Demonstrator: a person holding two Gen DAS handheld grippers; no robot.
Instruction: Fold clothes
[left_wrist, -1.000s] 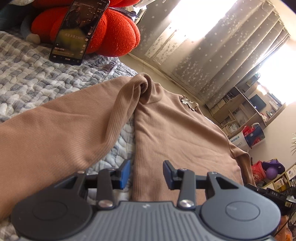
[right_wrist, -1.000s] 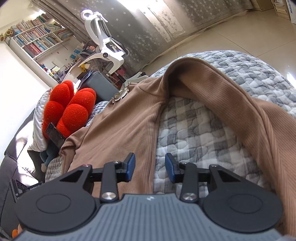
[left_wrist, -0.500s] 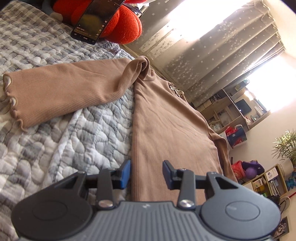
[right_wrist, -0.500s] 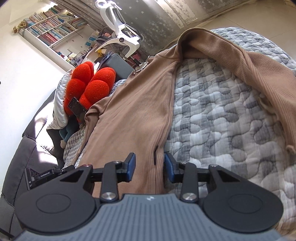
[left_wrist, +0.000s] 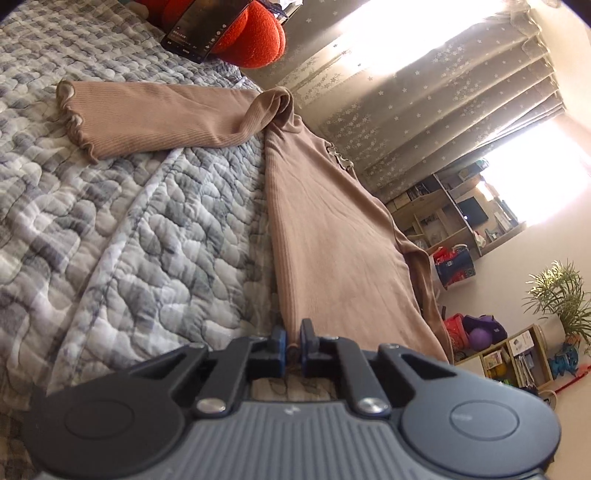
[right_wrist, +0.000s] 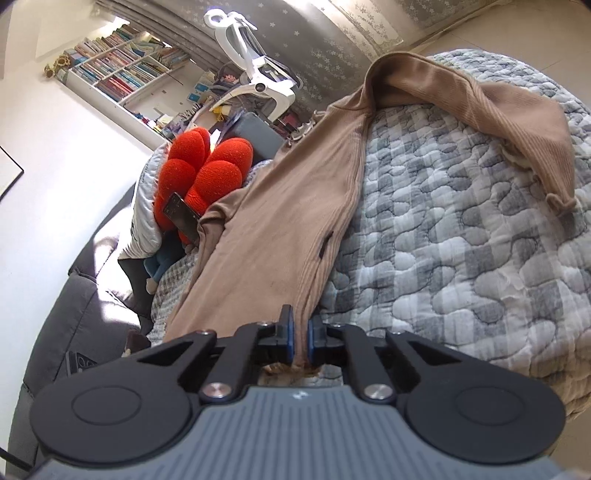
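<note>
Here both claws, left claw and right claw, pinch the near hem of the brown top, spread flat on the bed quilt. Next probably lifting the hem toward the far collar evenly.

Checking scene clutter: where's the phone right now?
The phone leans against the red plush cushion at the top of the left wrist view, beyond the sweater's spread sleeve on the quilt.

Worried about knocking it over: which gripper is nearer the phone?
Left gripper: it clamps the top at the hem on the side toward the phone; right gripper clamps the hem's far side, across the top.
</note>
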